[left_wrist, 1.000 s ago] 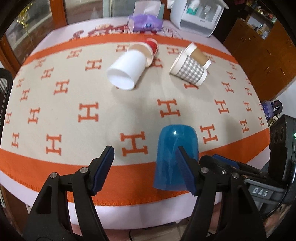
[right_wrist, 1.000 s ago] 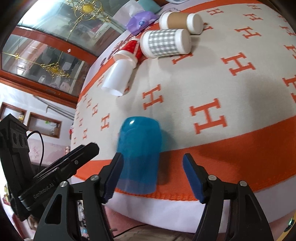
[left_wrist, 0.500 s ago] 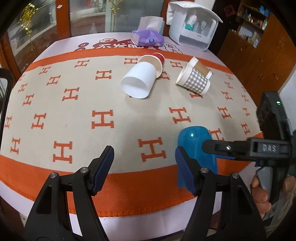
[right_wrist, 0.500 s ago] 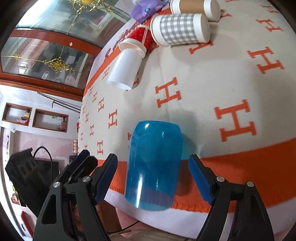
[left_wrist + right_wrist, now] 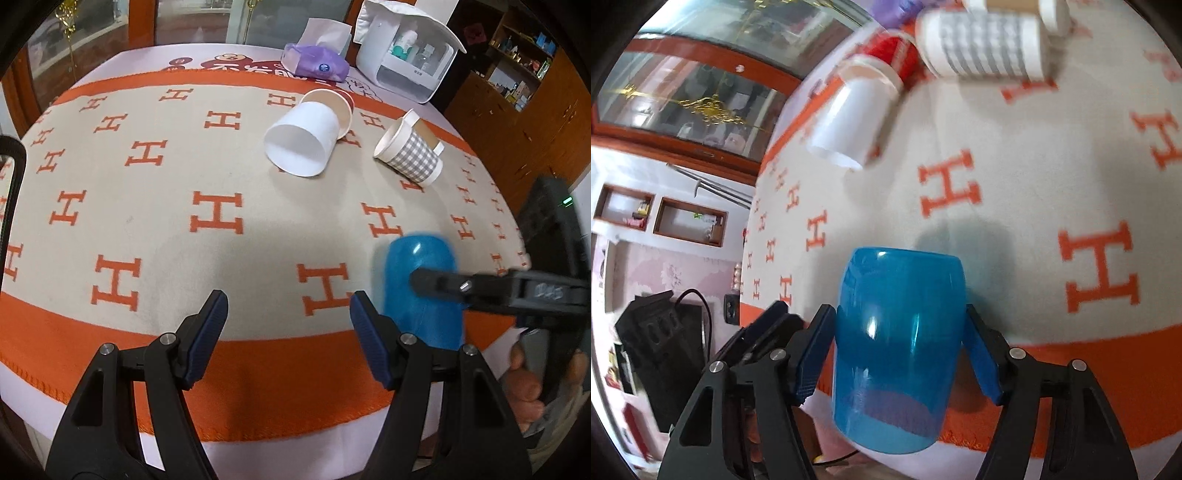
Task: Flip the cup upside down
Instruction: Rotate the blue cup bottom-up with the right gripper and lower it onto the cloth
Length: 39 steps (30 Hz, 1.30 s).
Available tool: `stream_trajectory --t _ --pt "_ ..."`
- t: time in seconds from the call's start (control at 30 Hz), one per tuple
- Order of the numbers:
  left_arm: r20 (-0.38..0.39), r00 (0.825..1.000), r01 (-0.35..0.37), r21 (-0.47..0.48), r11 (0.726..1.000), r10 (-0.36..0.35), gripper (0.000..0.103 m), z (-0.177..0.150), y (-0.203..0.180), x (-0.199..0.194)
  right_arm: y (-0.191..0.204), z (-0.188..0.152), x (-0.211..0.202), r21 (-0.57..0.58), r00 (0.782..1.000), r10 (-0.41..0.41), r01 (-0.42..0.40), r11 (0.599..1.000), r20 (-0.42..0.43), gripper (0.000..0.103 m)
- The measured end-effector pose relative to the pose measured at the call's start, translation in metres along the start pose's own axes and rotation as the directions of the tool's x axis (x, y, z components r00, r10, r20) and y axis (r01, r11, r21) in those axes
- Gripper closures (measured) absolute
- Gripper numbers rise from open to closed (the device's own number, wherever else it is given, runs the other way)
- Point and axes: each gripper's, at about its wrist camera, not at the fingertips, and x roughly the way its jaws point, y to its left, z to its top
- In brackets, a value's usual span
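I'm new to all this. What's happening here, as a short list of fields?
Right tool: closed on the blue cup, one finger each side
Blue cup: near the table's front edge, closed end facing away from the camera
Left tool: open, holding nothing
Other cups: white cup and checked cup lying on their sides
Surface: orange H-patterned cloth

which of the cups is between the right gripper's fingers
The translucent blue cup, standing near the table's front edge inside the right gripper. The white cup and checked cup lie on their sides farther back.
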Motion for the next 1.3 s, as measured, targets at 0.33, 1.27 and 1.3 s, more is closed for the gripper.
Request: stream_trajectory --t 0.33,1.27,1.3 --pt "0.098 0.989 -0.101 -0.08 0.992 0.109 0.037 0.004 0.016 -0.005 0.069 0.001 -0.021 -0.327 0.901 -0.12 0.272 0.905 0.417 0.035" --pt "0.108 0.979 -0.163 -0.101 0.981 0.174 0.037 -0.009 0.014 -0.012 0.098 -0.077 0.008 -0.526 0.872 -0.18 0.427 0.736 0.456 0.025" --pt "0.109 0.978 -0.165 -0.1 0.981 0.176 0.037 -0.009 0.013 -0.012 0.098 -0.077 0.006 -0.522 0.872 -0.176 0.422 0.741 0.456 0.024"
